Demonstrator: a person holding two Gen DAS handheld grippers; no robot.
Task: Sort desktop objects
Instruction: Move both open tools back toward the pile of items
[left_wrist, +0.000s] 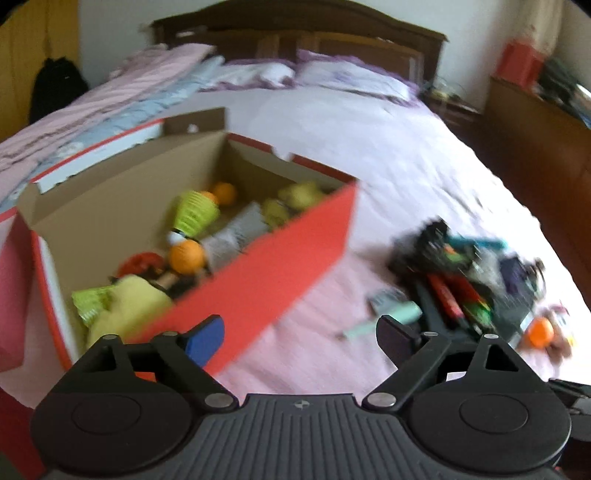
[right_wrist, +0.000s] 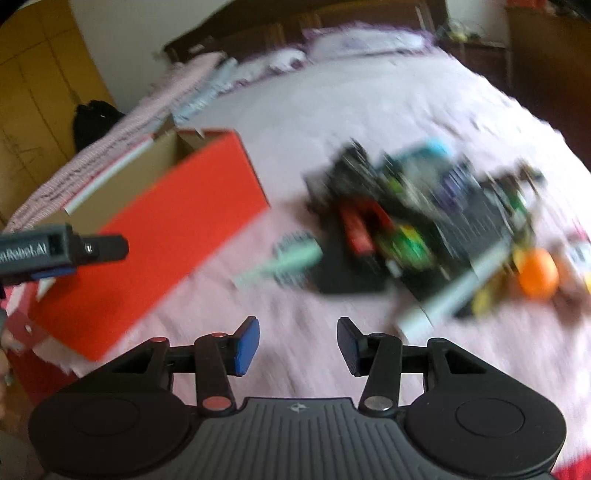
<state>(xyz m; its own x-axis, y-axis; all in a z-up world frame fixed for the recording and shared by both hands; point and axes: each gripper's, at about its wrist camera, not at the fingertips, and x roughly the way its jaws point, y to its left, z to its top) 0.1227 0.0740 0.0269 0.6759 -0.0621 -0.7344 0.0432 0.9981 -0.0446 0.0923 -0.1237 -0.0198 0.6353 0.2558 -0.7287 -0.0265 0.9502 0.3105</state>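
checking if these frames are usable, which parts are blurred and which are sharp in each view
Left wrist view: the left gripper is sharp, while the red box and the pile of objects smear with motion blur. Right wrist view: the right gripper is crisp, the pile and orange ball blur heavily; fisheye bends the bed edges.

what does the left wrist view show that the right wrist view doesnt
Only the left wrist view looks into the red cardboard box: orange balls, a yellow-green shuttlecock and yellow soft items lie inside. Only the right wrist view shows the left gripper's body entering at the left edge. Both show the box, the mint-green hairbrush, the dark blurred pile, a loose orange ball and the pink bedspread.
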